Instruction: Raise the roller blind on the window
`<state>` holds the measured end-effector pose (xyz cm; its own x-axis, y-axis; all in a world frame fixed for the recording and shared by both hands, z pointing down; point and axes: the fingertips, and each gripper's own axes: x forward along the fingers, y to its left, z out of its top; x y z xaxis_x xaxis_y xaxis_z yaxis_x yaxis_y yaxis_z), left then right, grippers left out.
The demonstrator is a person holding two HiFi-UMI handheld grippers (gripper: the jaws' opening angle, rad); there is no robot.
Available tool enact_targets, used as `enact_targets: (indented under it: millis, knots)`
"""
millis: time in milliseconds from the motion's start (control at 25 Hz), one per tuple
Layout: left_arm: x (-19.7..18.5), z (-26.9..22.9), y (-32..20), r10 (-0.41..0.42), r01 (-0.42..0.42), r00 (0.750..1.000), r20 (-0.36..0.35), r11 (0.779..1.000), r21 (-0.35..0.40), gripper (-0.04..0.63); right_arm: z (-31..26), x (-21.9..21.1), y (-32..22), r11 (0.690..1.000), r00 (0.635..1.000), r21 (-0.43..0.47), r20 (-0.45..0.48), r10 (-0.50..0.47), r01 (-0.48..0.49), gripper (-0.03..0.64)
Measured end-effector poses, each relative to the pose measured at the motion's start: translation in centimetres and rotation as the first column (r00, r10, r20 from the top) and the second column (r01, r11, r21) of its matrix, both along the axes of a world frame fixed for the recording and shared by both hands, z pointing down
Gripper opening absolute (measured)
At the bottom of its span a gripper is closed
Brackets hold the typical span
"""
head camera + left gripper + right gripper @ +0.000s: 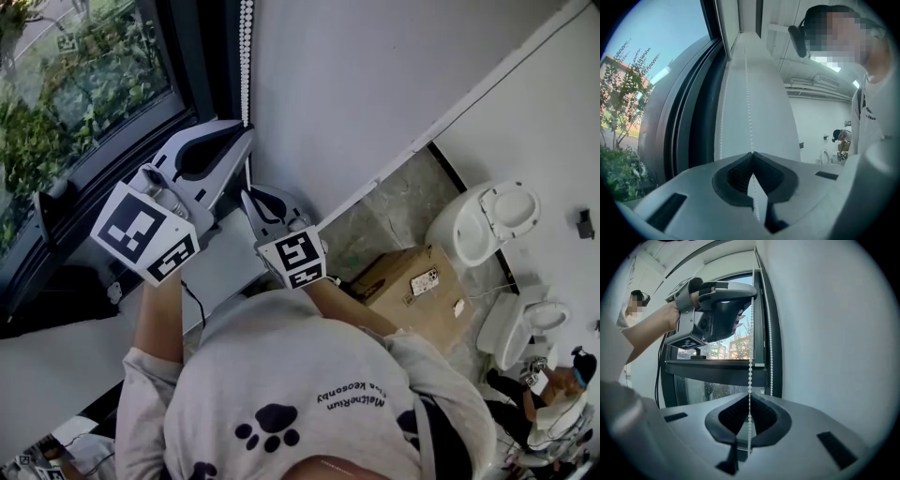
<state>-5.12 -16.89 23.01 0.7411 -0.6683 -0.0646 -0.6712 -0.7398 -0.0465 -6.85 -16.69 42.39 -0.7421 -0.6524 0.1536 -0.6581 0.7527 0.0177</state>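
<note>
White wall (375, 84) and a dark-framed window (84, 103) make up this corner, with greenery beyond the glass. On the floor off to my right are two toilets (492, 220) and a cardboard box (412, 281). The bead chain (246, 56) that works the roller blind hangs down the wall just beside the window frame, and both of my tools are on it.

My left gripper (751, 154) is pressed together on one strand, the beads running up out of its pads and showing again in the gap below them. My right gripper (750, 397) pinches that same strand lower down, jaws closed with the beads threaded straight through. The second strand (771, 357) hangs free just beside it.

The roller blind itself appears in none of my views. Every part of the glass I can see is bare, so I judge the fabric to be up past that much of the window, though I cannot tell how much is left to raise. What remains, as I read it, is more hauling on the chain, one grip at a time.

My left arm reaches up and forward, its gripper held level at the higher point. My right hand sits close under it, near my chest, its gripper tipped slightly downward.
</note>
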Motion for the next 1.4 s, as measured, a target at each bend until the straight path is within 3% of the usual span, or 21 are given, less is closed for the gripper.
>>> enact_targets:
  millis: [520,760,880,1400]
  knots:
    - [0.1,4.6,0.1,0.013,-0.012,1.000,0.001,0.996,-0.087,0.009,4.7,0.5,0.2,0.998,0.997,-0.063,-0.074,0.000,-0.004,0.014]
    - [0.1,5.1,0.5,0.007,-0.009,1.000,-0.021,0.996,-0.090,0.009,5.2,0.4,0.1,0.999,0.996,-0.054,-0.086,-0.005,0.000,0.014]
    - [0.3,6.4,0.5,0.001,0.000,1.000,0.007,0.995,-0.102,0.009,6.5,0.4,0.2,0.996,0.994,-0.086,-0.106,-0.010,0.001,0.013]
    - [0.3,12.6,0.5,-0.001,-0.001,1.000,-0.008,0.976,-0.217,0.008,12.6,1.2,1.2,0.976,0.973,-0.219,-0.223,-0.051,0.001,0.014]
